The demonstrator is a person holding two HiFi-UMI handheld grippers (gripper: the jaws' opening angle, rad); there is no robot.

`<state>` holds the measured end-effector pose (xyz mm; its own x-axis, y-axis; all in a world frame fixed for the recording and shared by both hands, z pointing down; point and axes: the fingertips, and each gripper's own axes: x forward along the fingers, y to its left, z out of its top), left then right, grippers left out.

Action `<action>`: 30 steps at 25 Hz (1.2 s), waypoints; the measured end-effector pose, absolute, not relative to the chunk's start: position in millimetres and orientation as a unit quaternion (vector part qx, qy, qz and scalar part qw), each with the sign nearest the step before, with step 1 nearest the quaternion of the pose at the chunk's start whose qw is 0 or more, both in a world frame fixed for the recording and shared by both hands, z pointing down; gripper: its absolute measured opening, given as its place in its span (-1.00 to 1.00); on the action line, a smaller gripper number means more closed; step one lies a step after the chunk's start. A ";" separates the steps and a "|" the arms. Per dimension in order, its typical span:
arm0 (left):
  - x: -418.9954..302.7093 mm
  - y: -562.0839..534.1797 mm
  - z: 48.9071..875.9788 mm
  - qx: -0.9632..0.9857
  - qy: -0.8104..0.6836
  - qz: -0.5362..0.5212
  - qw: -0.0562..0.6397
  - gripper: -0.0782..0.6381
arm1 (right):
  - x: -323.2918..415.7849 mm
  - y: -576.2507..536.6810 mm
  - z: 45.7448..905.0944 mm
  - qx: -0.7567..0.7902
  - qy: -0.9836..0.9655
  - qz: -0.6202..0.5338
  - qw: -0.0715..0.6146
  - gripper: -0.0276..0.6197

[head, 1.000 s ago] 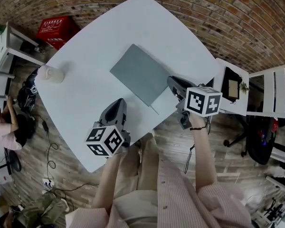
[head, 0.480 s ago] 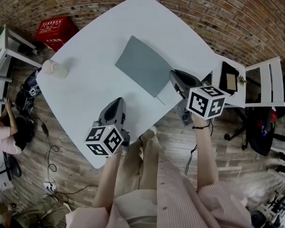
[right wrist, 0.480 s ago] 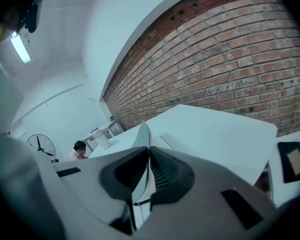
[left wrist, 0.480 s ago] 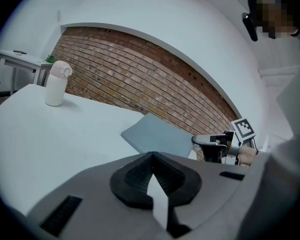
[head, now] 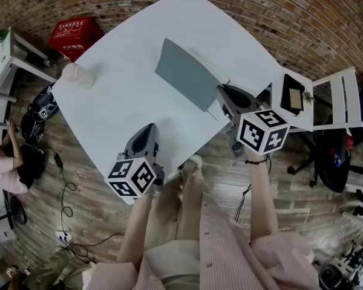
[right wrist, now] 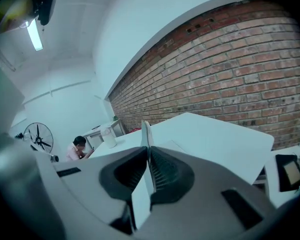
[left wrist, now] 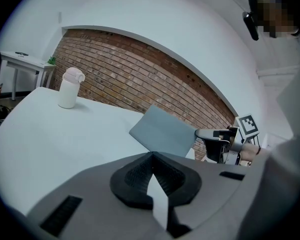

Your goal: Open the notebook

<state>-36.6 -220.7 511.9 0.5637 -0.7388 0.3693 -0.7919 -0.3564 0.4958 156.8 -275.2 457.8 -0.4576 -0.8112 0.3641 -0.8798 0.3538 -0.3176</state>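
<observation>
So your right tongs (head: 221,96) are clenched on the near corner of the notebook (head: 185,71) cover. In the right gripper view you can see the thin cover (right wrist: 147,130) edge-on, pinched right between the pads. The notebook sits on the white desk (head: 124,104), over toward its right side, and the grey cover is tilted up off the desk on the side you're holding. Your left tongs (head: 146,133) are closed on nothing, hanging over the near edge of the desk, well apart from the notebook. There's also a white bottle (head: 77,75) standing near the desk's left corner, and a red crate (head: 75,35) on the floor beyond it.
</observation>
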 end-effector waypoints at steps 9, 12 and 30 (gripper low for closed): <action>-55.7 -193.2 509.9 0.826 -0.463 0.037 0.319 -0.80 | 122.3 -246.3 453.1 0.508 -0.834 0.198 0.092 -0.83; -63.5 -187.1 508.8 0.825 -0.466 0.034 0.317 -0.80 | 112.0 -238.0 453.6 0.505 -0.837 0.184 0.102 -0.83; -81.0 -157.9 515.5 0.801 -0.503 0.032 0.322 -0.80 | 60.9 -200.3 476.4 0.470 -0.862 0.123 0.144 -0.82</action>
